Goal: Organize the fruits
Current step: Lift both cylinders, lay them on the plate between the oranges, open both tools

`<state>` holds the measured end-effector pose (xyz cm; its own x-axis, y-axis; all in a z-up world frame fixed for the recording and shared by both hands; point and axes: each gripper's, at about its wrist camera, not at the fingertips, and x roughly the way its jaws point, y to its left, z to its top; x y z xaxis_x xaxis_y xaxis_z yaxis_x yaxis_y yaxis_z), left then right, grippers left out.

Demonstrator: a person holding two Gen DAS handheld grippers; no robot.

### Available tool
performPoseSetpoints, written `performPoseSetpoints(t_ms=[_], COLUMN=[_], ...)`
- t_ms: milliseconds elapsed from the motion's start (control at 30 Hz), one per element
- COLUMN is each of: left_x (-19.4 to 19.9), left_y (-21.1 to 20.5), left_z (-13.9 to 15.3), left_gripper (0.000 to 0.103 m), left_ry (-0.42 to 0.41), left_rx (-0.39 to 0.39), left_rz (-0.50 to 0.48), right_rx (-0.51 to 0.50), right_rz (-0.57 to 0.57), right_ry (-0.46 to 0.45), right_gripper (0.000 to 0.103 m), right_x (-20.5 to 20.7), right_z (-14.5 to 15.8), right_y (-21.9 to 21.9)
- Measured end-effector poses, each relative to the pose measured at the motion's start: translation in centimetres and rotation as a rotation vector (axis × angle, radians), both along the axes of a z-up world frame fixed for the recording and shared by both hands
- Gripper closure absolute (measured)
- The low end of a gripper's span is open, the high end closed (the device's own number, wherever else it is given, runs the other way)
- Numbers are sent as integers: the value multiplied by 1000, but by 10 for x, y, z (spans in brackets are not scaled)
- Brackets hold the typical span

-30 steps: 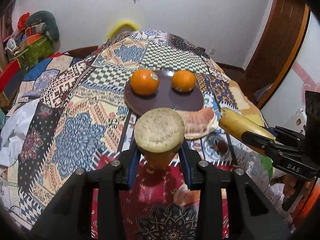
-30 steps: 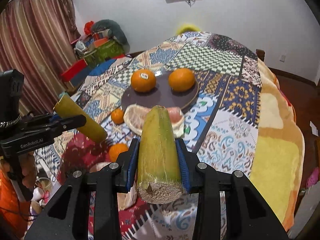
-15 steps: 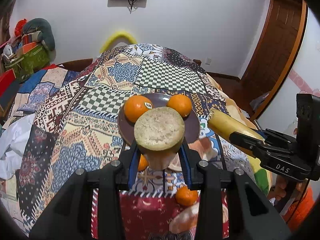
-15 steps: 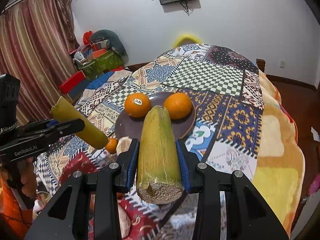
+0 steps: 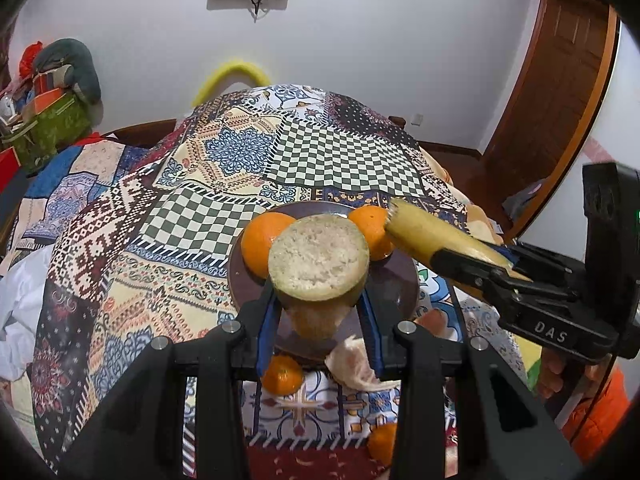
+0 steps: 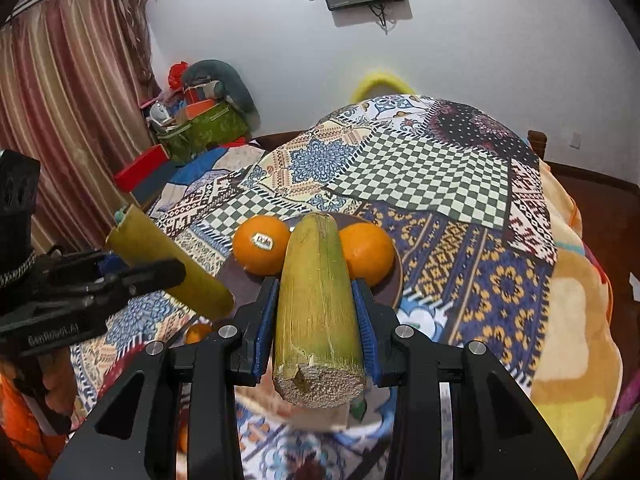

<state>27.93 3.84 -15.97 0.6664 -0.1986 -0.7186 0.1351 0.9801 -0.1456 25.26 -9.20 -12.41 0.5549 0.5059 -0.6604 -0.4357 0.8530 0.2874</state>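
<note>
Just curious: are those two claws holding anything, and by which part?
Each grips a sugarcane piece by its sides: left gripper near one cut end, right gripper around the middle of its sugarcane.

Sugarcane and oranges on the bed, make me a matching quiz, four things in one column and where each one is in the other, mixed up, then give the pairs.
Things:
1. left sugarcane piece
2. right sugarcane piece
3. stickered orange
4. small tangerine

Places:
A. on the brown plate
B. on the quilt, in front of the plate
C. clamped in the right gripper
D. clamped in the left gripper

Pairs: 1-D, 2-C, 3-A, 4-B
</note>
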Motion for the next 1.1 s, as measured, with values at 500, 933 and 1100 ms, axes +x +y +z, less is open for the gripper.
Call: performPoseSetpoints(t_ms=[500, 933, 1100], left_x=[31, 47, 57], left_y=[5, 4, -4], left_z=[-31, -34, -33], left_gripper=[66, 66, 66], left_ry=[79, 87, 81], left_rx=[-12, -5, 27], left_rz=[0, -11, -14], right_rx=[-17, -23, 1], right_rz=[41, 61, 48], right_ry=[16, 29, 16], right_gripper=[69, 68, 68], right_x=[45, 48, 45], right_z=[-14, -22, -14], right_y=[34, 38, 29])
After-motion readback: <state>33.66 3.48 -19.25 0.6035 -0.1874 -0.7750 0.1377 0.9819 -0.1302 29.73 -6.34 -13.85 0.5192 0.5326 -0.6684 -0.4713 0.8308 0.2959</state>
